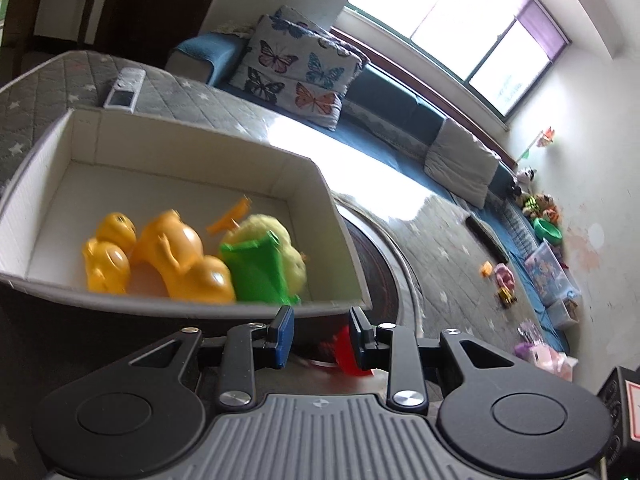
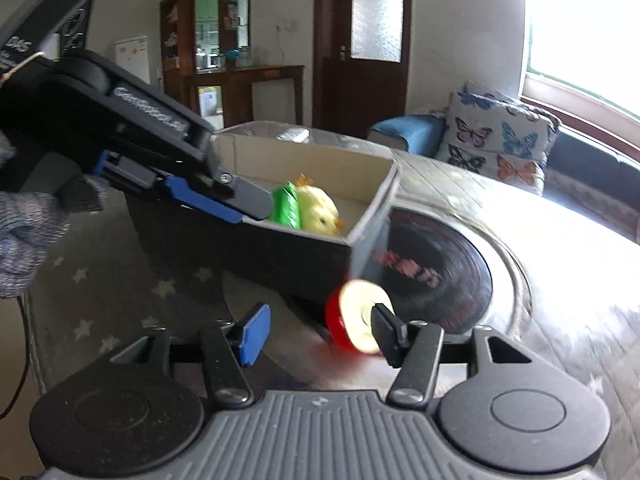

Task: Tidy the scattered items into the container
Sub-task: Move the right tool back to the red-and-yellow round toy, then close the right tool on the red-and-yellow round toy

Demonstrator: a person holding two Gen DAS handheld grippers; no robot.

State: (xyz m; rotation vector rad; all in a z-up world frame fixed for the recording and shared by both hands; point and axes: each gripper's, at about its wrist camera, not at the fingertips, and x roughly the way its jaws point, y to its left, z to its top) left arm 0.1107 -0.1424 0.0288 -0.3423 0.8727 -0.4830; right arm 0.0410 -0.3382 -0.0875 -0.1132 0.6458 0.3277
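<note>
A grey box (image 1: 200, 136) with a white inside holds yellow toys (image 1: 108, 256), an orange toy (image 1: 180, 256), a green toy (image 1: 260, 272) and a yellow plush chick (image 1: 286, 236). My left gripper (image 1: 320, 320) hovers over the box's near rim, open, with nothing between its pads. In the right wrist view it (image 2: 248, 204) reaches over the box (image 2: 372, 208) from the left. A red apple half (image 2: 352, 316), cut face showing, is blurred beside the right finger of my right gripper (image 2: 318, 316). That gripper is open, outside the box's near corner.
A dark round mat (image 2: 432, 264) lies just right of the box on a grey star-patterned rug (image 2: 84, 276). A remote (image 1: 124, 88) rests behind the box. A butterfly cushion (image 1: 296, 72) leans on the blue sofa. More toys (image 1: 504, 276) lie along the far wall.
</note>
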